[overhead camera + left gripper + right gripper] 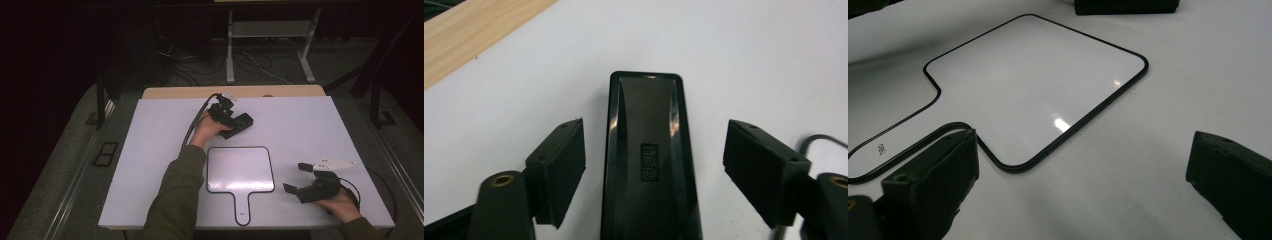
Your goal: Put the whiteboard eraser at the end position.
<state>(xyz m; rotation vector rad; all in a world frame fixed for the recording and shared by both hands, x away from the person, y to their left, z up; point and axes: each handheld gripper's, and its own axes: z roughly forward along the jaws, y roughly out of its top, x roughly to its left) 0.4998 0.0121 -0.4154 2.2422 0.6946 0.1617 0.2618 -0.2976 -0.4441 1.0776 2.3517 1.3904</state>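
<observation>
A black block-shaped eraser (246,120) with an embossed logo lies on the white table top (300,125), behind the hand-held whiteboard. My left gripper (235,122) is lowered over it. In the left gripper view the eraser (649,160) runs lengthwise between the jaws of my left gripper (656,132), and a gap shows on each side, so the pads do not touch it. The small whiteboard (240,170) with a black rim and a handle lies flat near the front edge. My right gripper (295,177) rests open to the right of it, with the whiteboard (1033,80) ahead of its jaws (1083,145).
A strip of bare wood (175,92) runs along the table's far edge. Beyond it are dark floor, cables and a metal stand (270,45). The eraser's near end (1125,6) shows at the top of the right gripper view.
</observation>
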